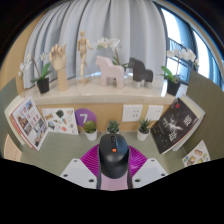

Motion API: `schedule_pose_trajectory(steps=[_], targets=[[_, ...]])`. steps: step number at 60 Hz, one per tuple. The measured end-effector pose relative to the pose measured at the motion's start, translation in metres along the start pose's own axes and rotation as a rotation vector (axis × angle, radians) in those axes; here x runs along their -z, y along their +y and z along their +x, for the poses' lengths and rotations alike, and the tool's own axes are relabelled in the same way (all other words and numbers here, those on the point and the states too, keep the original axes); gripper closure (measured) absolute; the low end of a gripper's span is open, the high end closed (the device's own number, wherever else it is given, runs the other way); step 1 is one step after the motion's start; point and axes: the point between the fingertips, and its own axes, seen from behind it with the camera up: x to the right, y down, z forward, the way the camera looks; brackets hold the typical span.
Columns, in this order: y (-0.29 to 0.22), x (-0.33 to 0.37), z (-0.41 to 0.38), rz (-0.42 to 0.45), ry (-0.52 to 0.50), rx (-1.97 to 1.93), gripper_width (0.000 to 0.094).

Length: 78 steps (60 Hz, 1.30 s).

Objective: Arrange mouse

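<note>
A black computer mouse (pixel 112 157) with an orange mark near its wheel sits between my gripper's (pixel 112 150) two fingers. The magenta pads (pixel 91 160) press against both of its sides, so the gripper is shut on the mouse. The mouse points away from me, toward the back of the beige table (pixel 65 150). Its rear end is hidden between the fingers. I cannot tell whether it rests on the table or hangs above it.
Three small potted plants (pixel 113 127) stand in a row just beyond the mouse. A purple card (pixel 82 117) lies behind them. Open magazines lie at the left (pixel 27 122) and right (pixel 176 125). A shelf behind holds a wooden mannequin (pixel 83 48), horse figures (pixel 108 66) and orchids (pixel 42 75).
</note>
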Motion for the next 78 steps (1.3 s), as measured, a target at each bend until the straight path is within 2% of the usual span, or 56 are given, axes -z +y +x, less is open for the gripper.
schedule_pose_trajectory(steps=[9, 21, 24, 27, 30, 37, 39, 40, 41, 42, 44, 50, 70, 78], targets=[[0.088, -0.050, -0.031, -0.153, -0.015, 0.025, 0.0587], [0.140, -0.067, -0.042, -0.235, -0.008, 0.034, 0.0582], [0.153, -0.068, -0.042, -0.263, -0.003, 0.032, 0.0550], [0.152, -0.068, -0.042, -0.238, 0.004, 0.031, 0.0541], [0.153, -0.067, -0.041, -0.237, 0.013, 0.031, 0.0491], [0.156, -0.067, -0.042, -0.261, 0.016, 0.000, 0.0415], [0.156, -0.066, -0.042, -0.276, 0.016, -0.011, 0.0345], [0.155, -0.065, -0.042, -0.282, 0.018, -0.016, 0.0240], [0.154, -0.063, -0.041, -0.284, 0.022, -0.019, 0.0213], [0.152, -0.062, -0.040, -0.283, 0.028, -0.020, 0.0127], [0.145, -0.057, -0.039, -0.272, 0.040, -0.020, 0.0058], [0.112, -0.037, -0.047, -0.222, 0.047, -0.007, 0.0081], [-0.010, 0.081, -0.133, -0.032, 0.003, 0.022, 0.0067], [-0.038, 0.123, -0.173, 0.023, -0.057, 0.027, 0.0069]])
